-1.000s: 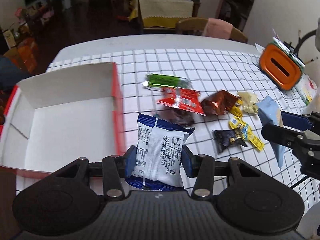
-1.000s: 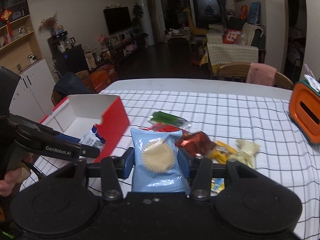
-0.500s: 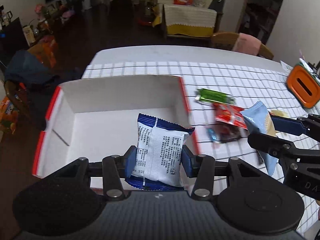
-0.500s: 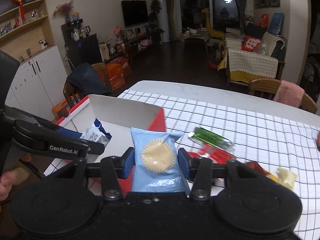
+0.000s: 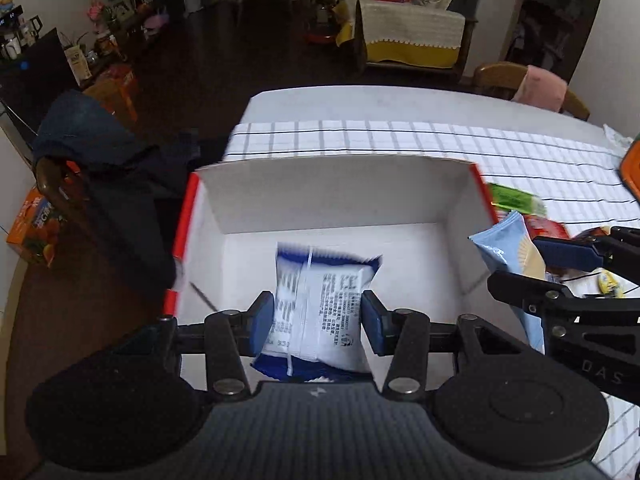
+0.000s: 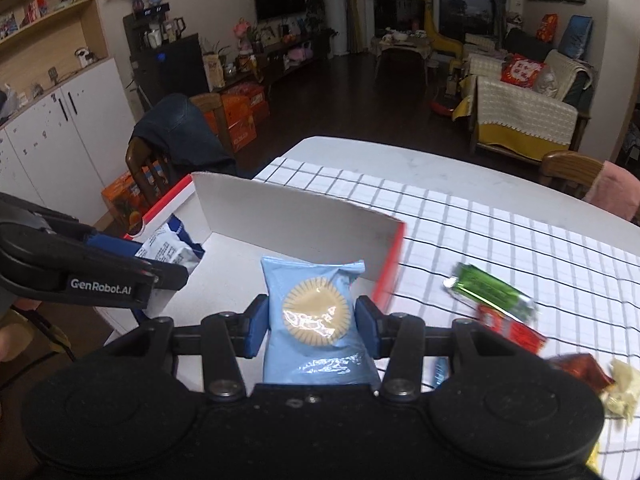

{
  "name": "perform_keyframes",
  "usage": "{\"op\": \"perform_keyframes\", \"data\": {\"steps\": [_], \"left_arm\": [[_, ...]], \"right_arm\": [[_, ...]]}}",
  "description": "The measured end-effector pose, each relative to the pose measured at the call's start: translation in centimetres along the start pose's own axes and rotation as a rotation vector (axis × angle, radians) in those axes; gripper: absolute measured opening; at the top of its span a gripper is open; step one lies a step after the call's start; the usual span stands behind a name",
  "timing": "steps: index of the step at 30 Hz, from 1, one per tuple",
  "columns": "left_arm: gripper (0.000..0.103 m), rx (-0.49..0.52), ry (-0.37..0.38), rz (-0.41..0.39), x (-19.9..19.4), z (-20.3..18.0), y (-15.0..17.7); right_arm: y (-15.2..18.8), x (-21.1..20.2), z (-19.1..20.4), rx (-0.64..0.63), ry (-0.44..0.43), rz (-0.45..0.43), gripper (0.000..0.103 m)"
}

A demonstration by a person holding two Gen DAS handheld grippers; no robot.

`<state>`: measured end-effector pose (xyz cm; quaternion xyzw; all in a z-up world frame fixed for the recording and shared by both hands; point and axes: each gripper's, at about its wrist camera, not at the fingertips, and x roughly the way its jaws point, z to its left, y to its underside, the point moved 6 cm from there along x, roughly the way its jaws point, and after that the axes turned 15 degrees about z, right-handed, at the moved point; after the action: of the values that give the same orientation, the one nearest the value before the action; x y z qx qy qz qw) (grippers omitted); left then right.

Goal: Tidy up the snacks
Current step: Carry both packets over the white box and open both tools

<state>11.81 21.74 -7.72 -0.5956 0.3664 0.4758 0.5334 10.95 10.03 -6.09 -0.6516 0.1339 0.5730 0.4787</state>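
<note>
Your left tongs (image 5: 317, 317) pinching the white-blue packet (image 5: 320, 312) upright over the box (image 5: 340, 188), right tongs (image 6: 311, 326) pinching the light-blue biscuit packet (image 6: 314, 320) upright at its right wall

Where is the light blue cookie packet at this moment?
The light blue cookie packet is clamped in the right gripper, above the white box, right of the left gripper's blue-white packet.

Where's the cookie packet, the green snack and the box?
cookie packet (image 6: 314, 316), right wrist view, on the round cookie picture
green snack (image 6: 490, 290), right wrist view, wrapper's middle
box (image 5: 340, 196), left wrist view, far inside wall
</note>
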Motion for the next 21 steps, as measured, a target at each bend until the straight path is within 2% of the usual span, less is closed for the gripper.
{"op": "perform_keyframes", "data": {"steps": [5,13,21], "left_arm": [[0.046,0.008,-0.015,0.037,2.0,1.9,-0.5],[0.046,0.038,-0.006,0.086,4.1,3.0,0.6],[0.046,0.055,0.012,0.1,4.9,3.2,2.0]], "right_arm": [[-0.6,3.1,2.0,-0.027,0.01,0.06,0.045],[-0.3,7.9,5.1,-0.101,0.046,0.181,0.045],[0.3,10.3,5.6,-0.112,0.076,0.255,0.045]]}}
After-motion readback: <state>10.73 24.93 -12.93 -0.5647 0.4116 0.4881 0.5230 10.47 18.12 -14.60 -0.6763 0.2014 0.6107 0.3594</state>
